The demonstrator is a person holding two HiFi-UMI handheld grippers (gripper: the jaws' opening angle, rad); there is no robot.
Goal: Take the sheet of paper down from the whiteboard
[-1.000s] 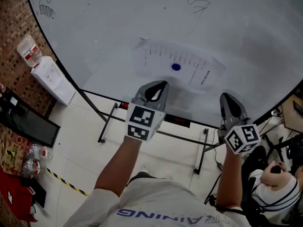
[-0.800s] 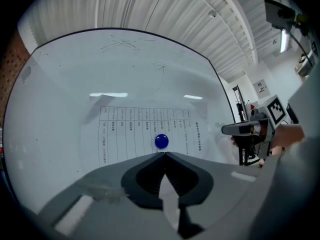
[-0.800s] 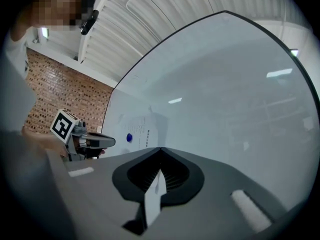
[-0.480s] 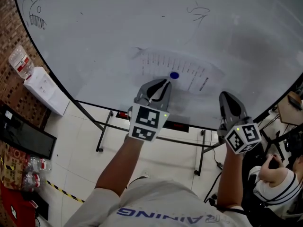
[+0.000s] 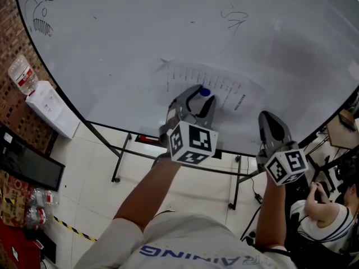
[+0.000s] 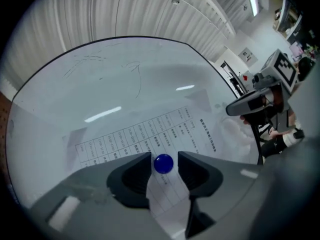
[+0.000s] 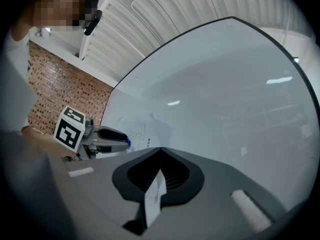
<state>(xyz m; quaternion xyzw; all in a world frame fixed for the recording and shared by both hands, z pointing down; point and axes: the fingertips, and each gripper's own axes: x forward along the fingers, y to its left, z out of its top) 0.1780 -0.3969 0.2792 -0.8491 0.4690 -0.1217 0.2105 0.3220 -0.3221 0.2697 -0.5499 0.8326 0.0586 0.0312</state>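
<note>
Sheet of paper (image 5: 227, 84): up on whiteboard (image 5: 140, 38), pinned by blue magnet (image 6: 163, 164); not yet down.
L gripper (image 6: 165, 159): jaws apart, flanking magnet.
R gripper (image 7: 160, 151): jaws together, empty, away from sheet.
To do, prob.: pull magnet, take sheet.

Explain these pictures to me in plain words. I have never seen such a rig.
No robot here: a person holds a clamp tool in each hand. One picture comes from a head camera looking down; the other two from cameras riding on the tools. Ahead stands a whiteboard with a printed sheet of paper pinned by a blue magnet. The left tool has its jaws apart on either side of the magnet, not closed on it. The right tool is shut and empty, away from the sheet.
</note>
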